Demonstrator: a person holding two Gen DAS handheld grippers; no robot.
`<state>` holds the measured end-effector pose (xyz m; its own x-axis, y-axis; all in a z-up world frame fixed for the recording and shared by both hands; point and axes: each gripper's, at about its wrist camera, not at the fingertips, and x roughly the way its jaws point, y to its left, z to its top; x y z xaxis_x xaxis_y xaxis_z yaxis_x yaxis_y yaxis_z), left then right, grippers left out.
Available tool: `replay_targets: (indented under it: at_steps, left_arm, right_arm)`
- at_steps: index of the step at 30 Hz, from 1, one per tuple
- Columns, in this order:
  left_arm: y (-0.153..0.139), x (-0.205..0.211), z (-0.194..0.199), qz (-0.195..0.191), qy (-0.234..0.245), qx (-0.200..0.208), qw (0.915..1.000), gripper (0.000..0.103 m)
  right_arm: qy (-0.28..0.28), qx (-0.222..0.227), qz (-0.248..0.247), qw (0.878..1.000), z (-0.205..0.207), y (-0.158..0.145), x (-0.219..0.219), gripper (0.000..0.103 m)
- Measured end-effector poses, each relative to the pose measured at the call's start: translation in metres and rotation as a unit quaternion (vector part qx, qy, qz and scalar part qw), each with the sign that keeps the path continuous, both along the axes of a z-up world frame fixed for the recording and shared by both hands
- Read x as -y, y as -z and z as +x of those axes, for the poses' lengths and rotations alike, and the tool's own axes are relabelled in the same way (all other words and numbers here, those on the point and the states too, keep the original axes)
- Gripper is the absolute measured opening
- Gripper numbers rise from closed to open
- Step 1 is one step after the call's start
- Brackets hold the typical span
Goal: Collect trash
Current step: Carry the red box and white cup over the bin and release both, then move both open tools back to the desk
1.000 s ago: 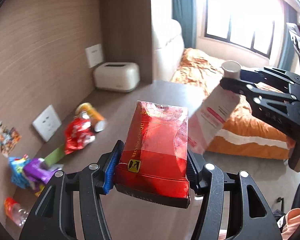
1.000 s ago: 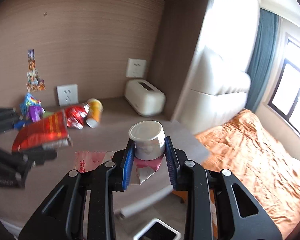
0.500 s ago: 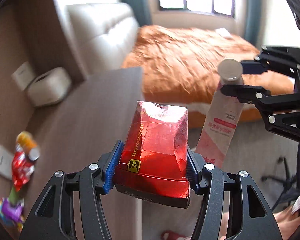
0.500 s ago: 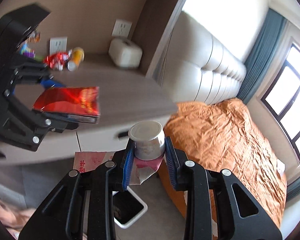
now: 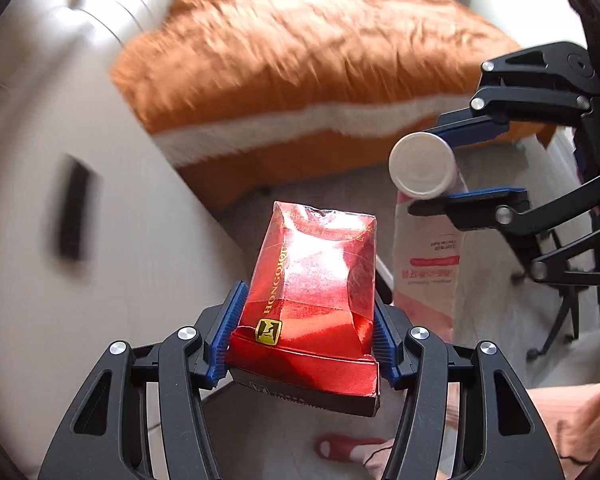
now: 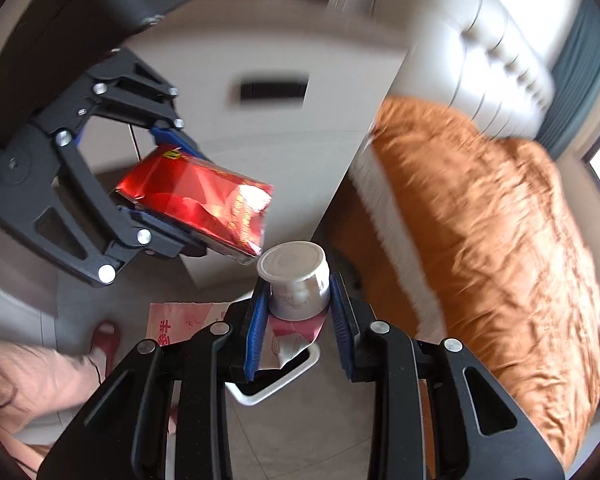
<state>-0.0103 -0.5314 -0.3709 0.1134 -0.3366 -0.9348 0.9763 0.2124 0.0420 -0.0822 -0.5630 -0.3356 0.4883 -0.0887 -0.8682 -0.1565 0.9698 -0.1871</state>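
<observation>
My left gripper is shut on a shiny red snack packet, which sticks out forward between the blue pads. My right gripper holds a pink-and-white tube by its neck, just under the white cap. The tube body hangs down. In the right wrist view, the right gripper grips the capped tube and the left gripper carries the red packet at upper left. A white trash bin shows on the floor beneath the right gripper, mostly hidden by it.
A bed with an orange cover and a padded white headboard fill the far side. A white cabinet front with a dark handle stands to the left. A foot in a red slipper, a person's leg and a chair base are nearby.
Both grippers have swung away from the desk and tipped down toward the floor, each keeping its item. The desk with its leftover wrappers has left view; the bin now lies under the right gripper.
</observation>
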Motion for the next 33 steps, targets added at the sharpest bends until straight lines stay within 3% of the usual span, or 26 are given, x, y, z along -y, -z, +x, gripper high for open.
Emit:
replay_targets:
  at_steps: [11, 15, 17, 18, 19, 20, 26, 33]
  left_arm:
    - [0.214, 0.05, 0.003, 0.072, 0.045, -0.053, 0.995, 0.057]
    - [0.272, 0.068, 0.009, 0.086, 0.056, -0.062, 0.9927, 0.057]
    - [0.289, 0.073, 0.011, 0.088, 0.059, -0.069, 0.9919, 0.063]
    - [0.302, 0.076, 0.012, 0.092, 0.062, -0.082, 0.9905, 0.069]
    - [0.309, 0.077, 0.011, 0.096, 0.064, -0.091, 0.9891, 0.097]
    - [0.315, 0.075, 0.01, 0.096, 0.066, -0.094, 0.9887, 0.098]
    - [0.34, 0.075, 0.002, 0.108, 0.089, -0.07, 0.9877, 0.098]
    - [0.32, 0.072, 0.001, 0.104, 0.092, -0.071, 0.9878, 0.098]
  right_arm:
    - [-0.016, -0.075, 0.05, 0.996, 0.002, 0.204, 0.049, 0.032]
    - [-0.016, -0.085, 0.054, 0.995, 0.0, 0.26, 0.057, 0.032]
    - [-0.021, -0.093, 0.062, 0.994, -0.001, 0.279, 0.059, 0.032]
    - [-0.032, -0.097, 0.061, 0.993, -0.001, 0.29, 0.059, 0.044]
    - [-0.045, -0.105, 0.058, 0.992, -0.002, 0.297, 0.058, 0.066]
    - [-0.058, -0.111, 0.052, 0.991, -0.004, 0.305, 0.057, 0.099]
    - [-0.097, -0.117, 0.027, 0.988, -0.011, 0.323, 0.057, 0.099]
    - [-0.093, -0.106, 0.016, 0.99, -0.009, 0.307, 0.059, 0.099]
